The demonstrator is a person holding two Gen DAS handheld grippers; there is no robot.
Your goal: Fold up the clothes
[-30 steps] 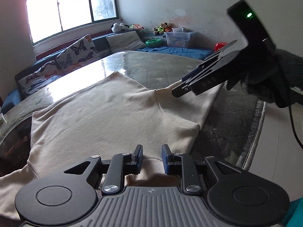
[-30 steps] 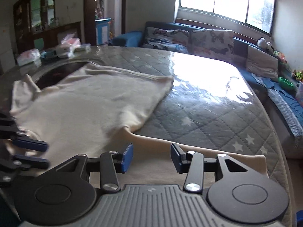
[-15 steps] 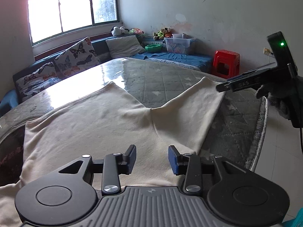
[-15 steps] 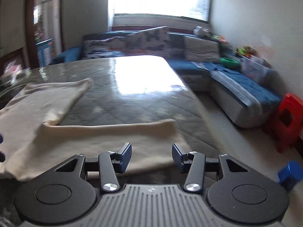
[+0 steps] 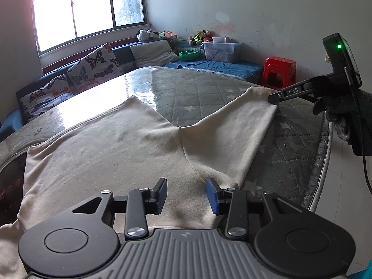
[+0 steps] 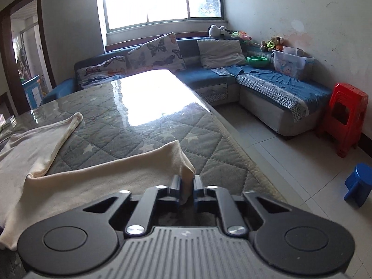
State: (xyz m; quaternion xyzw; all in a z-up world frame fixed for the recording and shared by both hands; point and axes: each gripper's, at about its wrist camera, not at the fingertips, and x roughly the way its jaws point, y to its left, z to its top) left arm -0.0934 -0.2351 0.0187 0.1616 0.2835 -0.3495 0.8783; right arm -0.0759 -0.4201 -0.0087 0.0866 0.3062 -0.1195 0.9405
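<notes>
Cream garment [image 5: 121, 153] lies spread flat on the quilted tabletop [image 5: 200, 93]. Left tongs [image 5: 187, 195] stand wide apart above its near edge, holding nothing. Right tongs [image 6: 186, 189] are clamped on a sleeve end [image 6: 179, 160].

garment [image 5: 121, 153]: cream, soft knit, long-sleeved | state: spread flat, unfolded | place: on the quilted desk [image 5: 204, 93] | sleeve [image 5: 234, 125]: stretched toward 2 o'clock in the left wrist view, cuff lifted off the desk, pinched in the right tool [image 6: 186, 189]
</notes>
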